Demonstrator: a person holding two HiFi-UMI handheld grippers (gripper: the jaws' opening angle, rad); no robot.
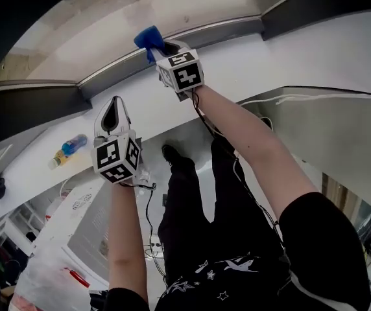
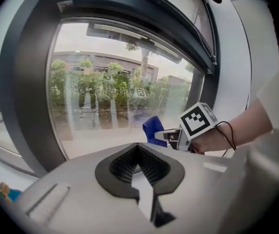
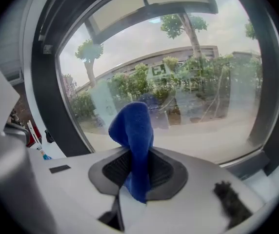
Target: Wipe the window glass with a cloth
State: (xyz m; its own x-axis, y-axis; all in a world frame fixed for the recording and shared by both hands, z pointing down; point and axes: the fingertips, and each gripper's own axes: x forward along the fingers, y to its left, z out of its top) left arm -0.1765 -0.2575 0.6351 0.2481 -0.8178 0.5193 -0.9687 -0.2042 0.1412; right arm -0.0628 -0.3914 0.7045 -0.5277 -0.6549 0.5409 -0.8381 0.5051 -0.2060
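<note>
Closest to me were my own black trousers (image 1: 198, 232) and my two bare forearms, both reaching up and away from my body. My left gripper (image 2: 138, 155) hung lower and nearer than the other. Its fingers were drawn together, the ribbed pads (image 2: 151, 168) meeting at the tip, with nothing between them. It was aimed at the window and touched neither cloth nor glass.

Beyond it and to its right, my right gripper (image 3: 138, 167) was stretched further out. Its fingers were closed narrow on the blue cloth (image 3: 132, 130), pinching it low down. A short tail hung out below the pads, and the bulk stood up above the fingertips in a rounded, folded lump.

The white table (image 1: 36, 167) ran under the window, and a blue bottle (image 1: 75, 143) lay on it off to my left, well apart from both grippers.

The cloth was close up against the lower part of the window glass (image 3: 198, 77), near the bottom rail of the dark frame (image 2: 27, 106). I could not tell whether it was actually pressing on the pane. A faint reflection of cloth and gripper showed in the glass. Through the pane were a row of green trees (image 3: 88, 52), and behind them a long low building (image 2: 105, 62) under a pale sky.
</note>
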